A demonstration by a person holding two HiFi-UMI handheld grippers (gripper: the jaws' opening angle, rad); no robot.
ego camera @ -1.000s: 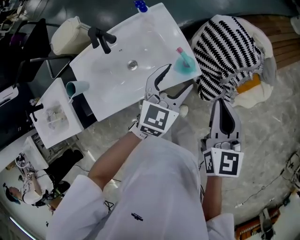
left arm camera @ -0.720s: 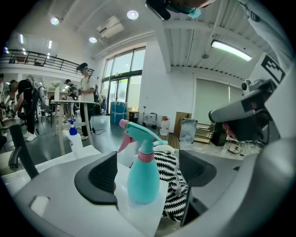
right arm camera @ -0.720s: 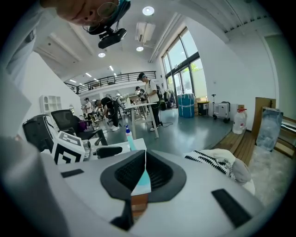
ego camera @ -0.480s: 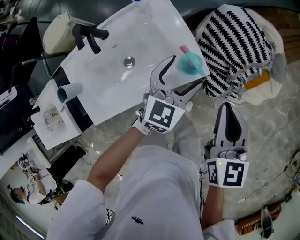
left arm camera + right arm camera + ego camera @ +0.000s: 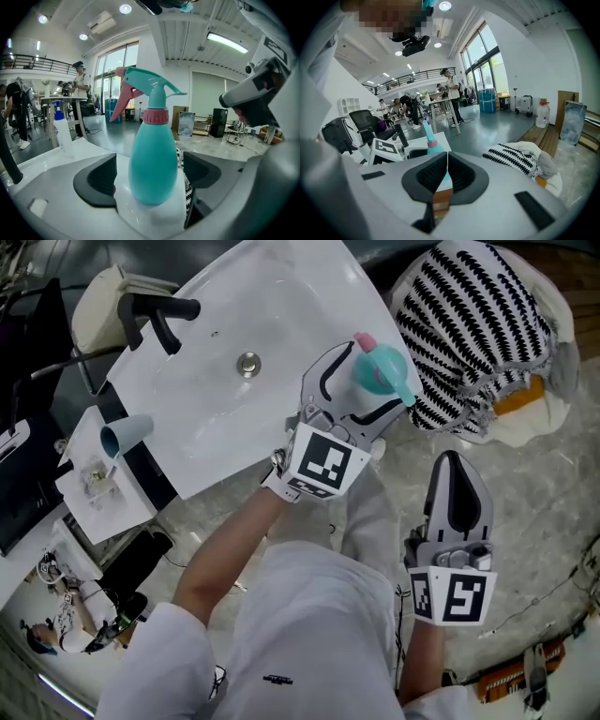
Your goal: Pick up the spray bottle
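Left claw (image 5: 361, 388) is wide and opening, with the teal spray bottle (image 5: 153, 154) upright between the pads, untouched, on the corner of the white sink counter (image 5: 281, 315). Right claw (image 5: 446, 157) is pinched closed and empty. The bottle looks like light, slick plastic, so probably best squeezed round the fat lower body, not the trigger.

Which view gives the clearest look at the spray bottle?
The left gripper view: the spray bottle stands whole and upright between the left gripper's opening jaws, untouched. The head view shows just its top from above; the right gripper view shows only a small, distant piece.
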